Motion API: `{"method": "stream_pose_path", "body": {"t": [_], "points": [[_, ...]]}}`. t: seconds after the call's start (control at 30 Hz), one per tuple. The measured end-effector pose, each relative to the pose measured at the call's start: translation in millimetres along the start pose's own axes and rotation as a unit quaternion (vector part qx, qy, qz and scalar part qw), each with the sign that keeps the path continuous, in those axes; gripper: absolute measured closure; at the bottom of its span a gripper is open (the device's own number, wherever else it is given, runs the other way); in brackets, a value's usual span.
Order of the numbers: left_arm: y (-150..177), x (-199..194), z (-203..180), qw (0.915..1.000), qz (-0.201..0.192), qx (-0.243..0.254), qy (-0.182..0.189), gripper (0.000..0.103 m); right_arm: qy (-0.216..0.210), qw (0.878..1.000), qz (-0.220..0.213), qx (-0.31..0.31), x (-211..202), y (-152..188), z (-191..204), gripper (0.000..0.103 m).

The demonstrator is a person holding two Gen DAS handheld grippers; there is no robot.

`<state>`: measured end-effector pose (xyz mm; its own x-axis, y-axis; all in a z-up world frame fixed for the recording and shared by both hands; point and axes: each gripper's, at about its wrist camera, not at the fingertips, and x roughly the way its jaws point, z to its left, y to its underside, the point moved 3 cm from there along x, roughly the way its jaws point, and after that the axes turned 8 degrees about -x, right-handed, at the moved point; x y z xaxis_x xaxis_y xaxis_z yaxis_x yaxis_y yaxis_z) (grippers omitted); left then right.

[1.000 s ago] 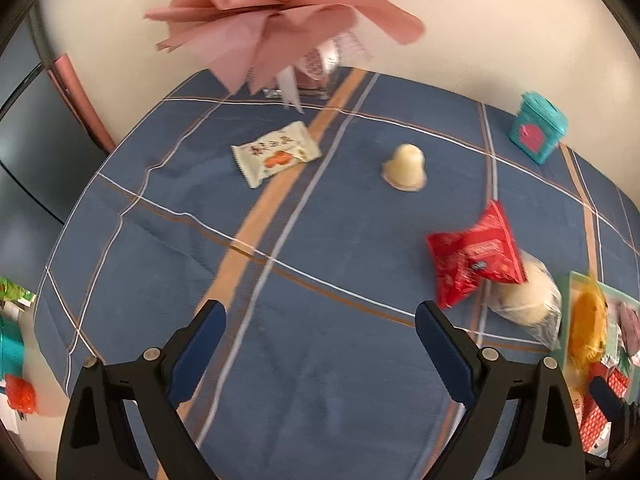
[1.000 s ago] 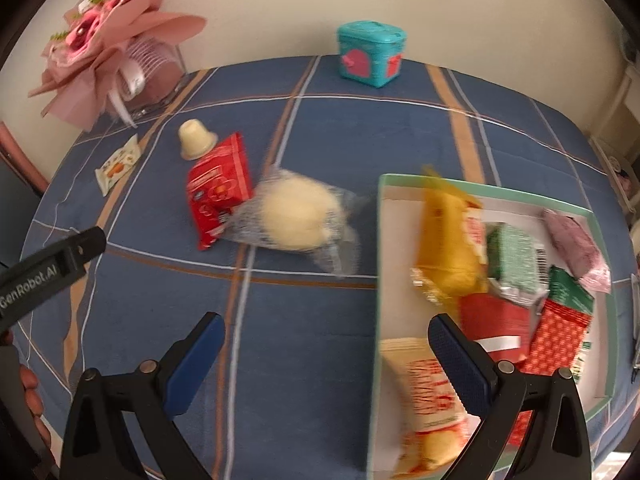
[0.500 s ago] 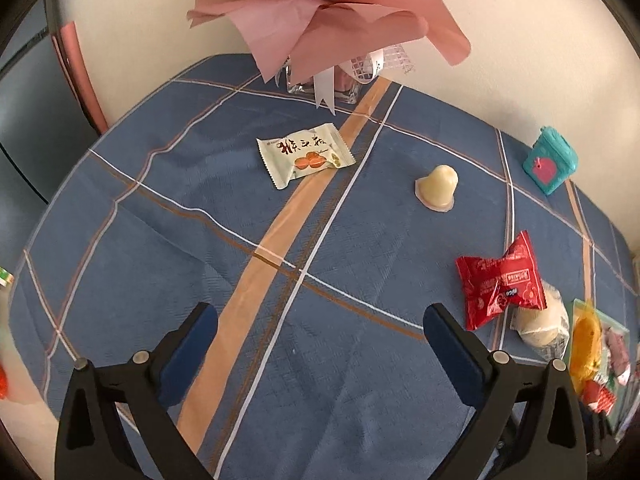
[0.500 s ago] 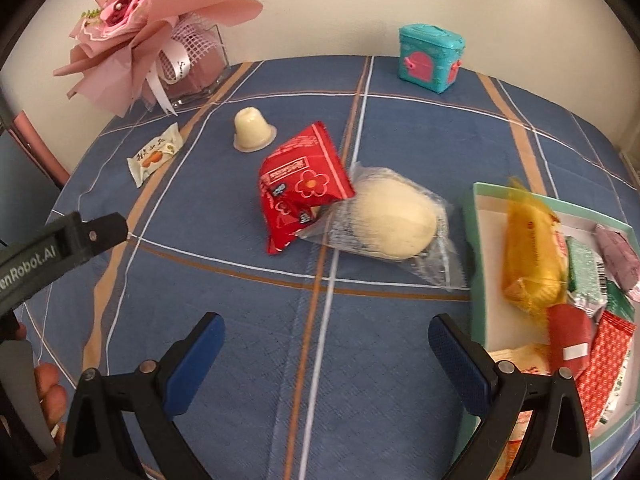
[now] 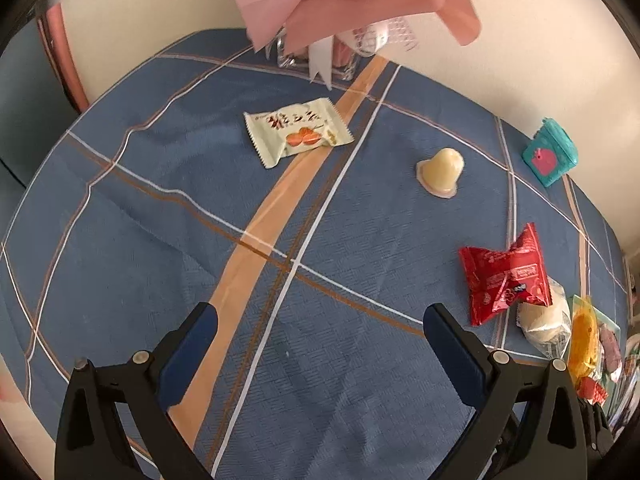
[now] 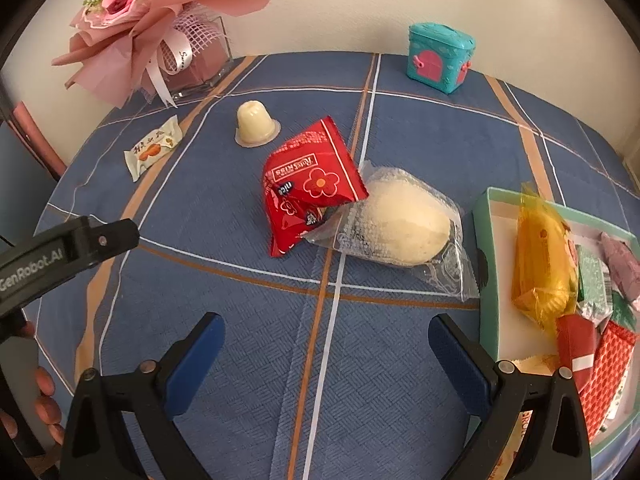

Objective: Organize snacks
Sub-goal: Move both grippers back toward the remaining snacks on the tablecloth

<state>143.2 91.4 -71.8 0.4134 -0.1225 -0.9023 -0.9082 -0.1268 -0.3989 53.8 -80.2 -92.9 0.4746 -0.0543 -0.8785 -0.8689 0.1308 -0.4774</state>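
Note:
Loose snacks lie on the blue plaid tablecloth: a pale green candy packet (image 5: 298,131) (image 6: 153,146), a jelly cup (image 5: 441,172) (image 6: 255,123), a red packet (image 5: 503,276) (image 6: 310,186) and a clear-wrapped white bun (image 6: 398,220) (image 5: 544,318) partly under the red packet. A green-rimmed tray (image 6: 487,264) at the right holds several wrapped snacks. My left gripper (image 5: 320,336) is open and empty, short of the candy packet. My right gripper (image 6: 326,344) is open and empty, short of the bun.
A pink bouquet in a glass vase (image 6: 160,36) (image 5: 320,12) stands at the table's back edge. A teal toy chest (image 6: 439,57) (image 5: 551,153) stands at the back right. The left gripper's body (image 6: 60,256) shows at the left of the right wrist view.
The left gripper has moved forward and left toward the candy packet and bouquet. The right gripper has swung left from the tray, bringing the bun and red packet to centre view.

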Motion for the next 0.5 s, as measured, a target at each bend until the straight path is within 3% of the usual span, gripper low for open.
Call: {"method": "stream_pose_path", "body": {"t": [0.17,0.3,0.5], "points": [[-5.7,3.6,1.8,1.0,0.007,-0.004,0.006,0.001,-0.001,1.0,-0.017,-0.003,-6.2,-8.7,-1.3,0.0],[-16.1,4.6,-1.0,0.9997,0.006,0.022,0.0,0.001,-0.017,0.999,-0.039,-0.007,-15.5,-23.5,-2.2,0.0],[-54.2,-0.9,-3.4,0.9987,-0.001,0.051,0.003,0.001,-0.036,0.997,-0.062,-0.019,-24.8,-65.2,-1.3,0.0]]}}
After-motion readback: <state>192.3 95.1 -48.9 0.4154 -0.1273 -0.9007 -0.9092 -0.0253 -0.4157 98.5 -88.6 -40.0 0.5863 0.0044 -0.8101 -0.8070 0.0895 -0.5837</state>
